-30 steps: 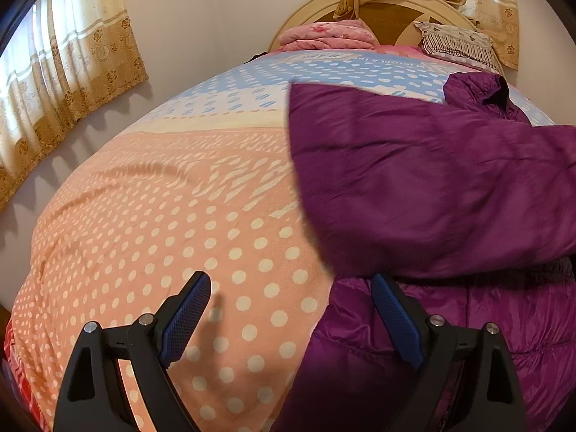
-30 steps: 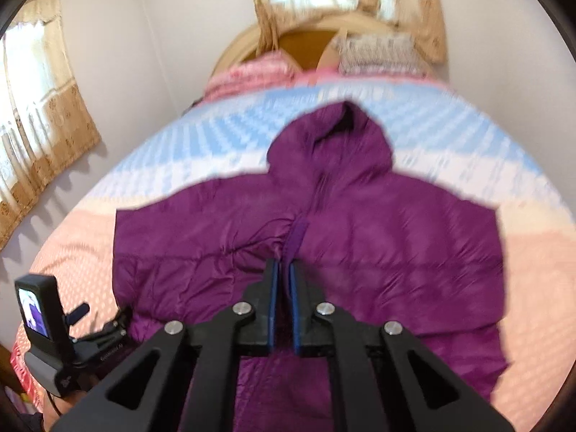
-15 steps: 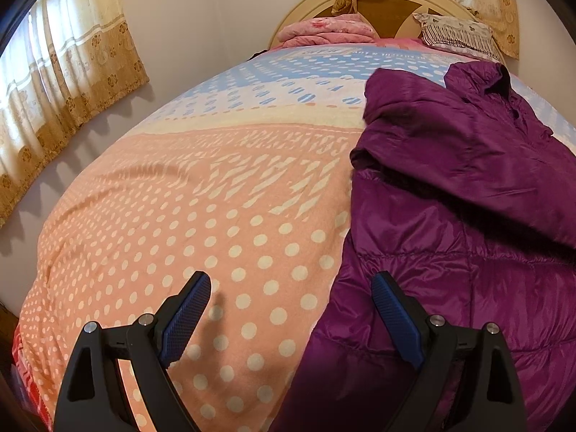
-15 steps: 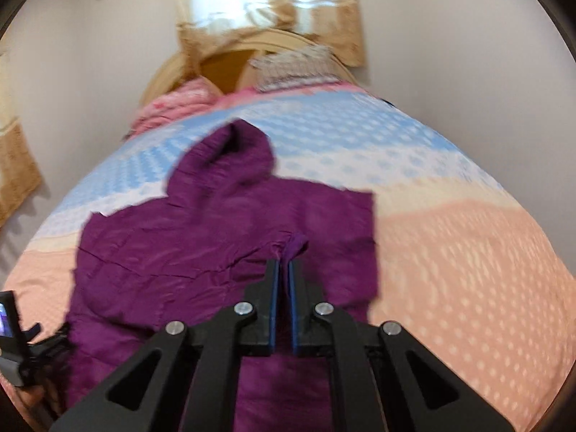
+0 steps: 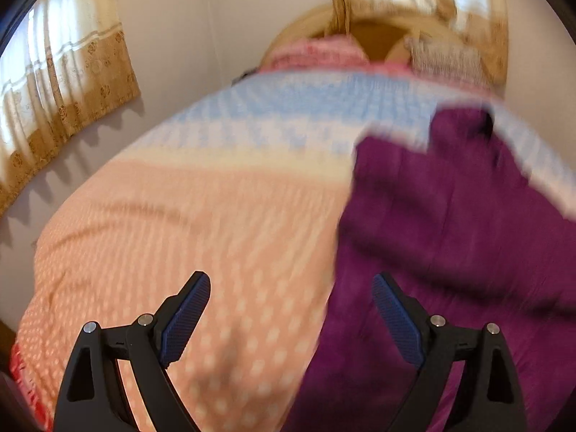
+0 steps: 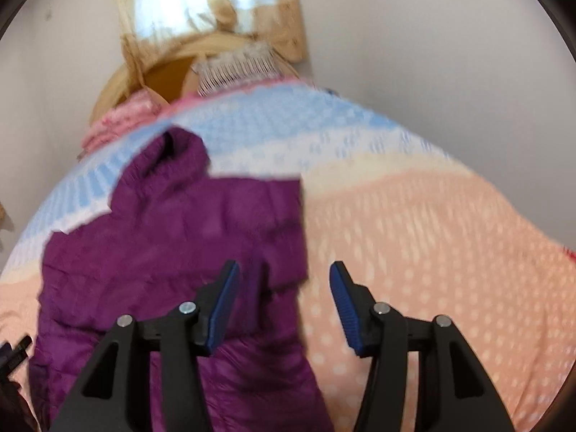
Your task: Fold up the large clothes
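— Well, can any writing be read?
— None can be made out; both views are blurred.
— Where is the purple jacket (image 6: pixel 172 252) seen?
— Spread on the dotted bedspread (image 6: pixel 432 244). The left gripper (image 5: pixel 291 320) is held released over its left edge, the right gripper (image 6: pixel 284 306) released over its right edge. A side curtain (image 5: pixel 68 82) is shown only in the left view.

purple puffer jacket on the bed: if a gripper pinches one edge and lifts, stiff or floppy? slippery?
Likely floppy: the purple jacket already lies folded over itself, its hood slumped on the bedspread. Probably light for its bulk, since the quilted panels look puffy. The shell has a slight sheen, so it may slip between the pads; both the left gripper and right gripper are open now.
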Demonstrator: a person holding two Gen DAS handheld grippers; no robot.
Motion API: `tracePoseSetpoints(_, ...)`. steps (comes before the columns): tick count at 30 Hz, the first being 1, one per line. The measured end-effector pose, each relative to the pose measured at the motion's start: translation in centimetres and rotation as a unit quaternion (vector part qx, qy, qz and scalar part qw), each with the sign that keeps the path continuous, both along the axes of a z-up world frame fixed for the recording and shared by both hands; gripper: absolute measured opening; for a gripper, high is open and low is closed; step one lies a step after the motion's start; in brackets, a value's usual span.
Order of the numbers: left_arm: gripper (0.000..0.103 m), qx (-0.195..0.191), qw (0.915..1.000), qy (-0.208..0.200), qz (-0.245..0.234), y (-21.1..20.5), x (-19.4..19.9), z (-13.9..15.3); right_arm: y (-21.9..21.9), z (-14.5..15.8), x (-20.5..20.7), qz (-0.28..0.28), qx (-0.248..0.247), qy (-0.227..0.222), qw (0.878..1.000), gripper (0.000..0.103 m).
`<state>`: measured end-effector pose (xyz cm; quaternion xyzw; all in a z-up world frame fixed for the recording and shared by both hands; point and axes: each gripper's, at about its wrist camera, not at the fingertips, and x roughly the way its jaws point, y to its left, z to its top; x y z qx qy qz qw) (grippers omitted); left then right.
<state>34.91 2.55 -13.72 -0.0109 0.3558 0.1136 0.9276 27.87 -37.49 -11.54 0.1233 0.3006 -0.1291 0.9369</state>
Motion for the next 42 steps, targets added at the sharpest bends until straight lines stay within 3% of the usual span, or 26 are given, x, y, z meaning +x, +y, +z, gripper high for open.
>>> tracePoseSetpoints(3, 0.092, -0.033, 0.9989, -0.023, -0.022, -1.3, 3.3, 2.7, 2.0, 0.5, 2.8, 0.051, 0.010, 0.006, 0.999, 0.038)
tracePoseSetpoints(6, 0.092, -0.031, 0.9985, -0.023, -0.039, -3.5, 7.2, 2.6, 4.1, -0.8, 5.8, 0.086, 0.010, 0.019, 0.996, 0.031)
tracePoseSetpoints(8, 0.092, -0.009, 0.9990, -0.014, -0.042, -5.1, 9.2, 1.0, 4.6, -2.5, 7.5, 0.096, 0.029, 0.035, 0.994, 0.029)
tracePoseSetpoints(12, 0.092, 0.053, 0.9969, 0.052, -0.025, -6.4, 12.2, -4.4, 4.5, -6.5, 8.9, 0.086, 0.028, 0.080, 0.993, 0.026)
tracePoseSetpoints(15, 0.093, 0.022, 0.9968, 0.072, -0.027, -5.6, 12.8, -7.0, 4.1, -8.6, 9.0, 0.091, 0.015, 0.095, 0.991, 0.013)
tracePoseSetpoints(21, 0.097, 0.002, 0.9966, 0.078, -0.027, -5.3, 13.2, -7.2, 5.0, -9.2, 9.2, 0.093, -0.017, 0.104, 0.990, 0.013)
tracePoseSetpoints(25, 0.097, -0.047, 0.9952, 0.081, -0.029, -3.3, 12.3, -5.3, 5.0, -8.8, 9.3, 0.095, -0.020, 0.110, 0.989, 0.012)
tracePoseSetpoints(29, 0.097, -0.087, 0.9961, 0.012, -0.008, -1.3, 10.9, -0.7, 4.4, -5.1, 7.4, 0.074, -0.024, 0.061, 0.995, 0.019)
tracePoseSetpoints(31, 0.097, -0.096, 0.9953, 0.000, 0.006, -1.5, 11.5, 0.8, 4.1, -3.4, 7.7, 0.062, -0.015, 0.041, 0.997, 0.019)
tracePoseSetpoints(35, 0.097, -0.065, 0.9977, 0.017, 0.007, -4.4, 14.6, 0.4, 4.0, -2.6, 10.8, 0.043, 0.003, 0.048, 0.998, 0.019)
tracePoseSetpoints(39, 0.097, -0.041, 0.9980, 0.039, 0.028, -6.1, 18.1, -2.3, 2.8, -4.5, 14.9, 0.029, 0.050, 0.071, 0.996, 0.021)
tracePoseSetpoints(42, 0.097, -0.021, 0.9968, 0.071, 0.030, -6.3, 19.8, -4.6, 2.2, -6.3, 16.7, 0.023, 0.050, 0.091, 0.994, 0.026)
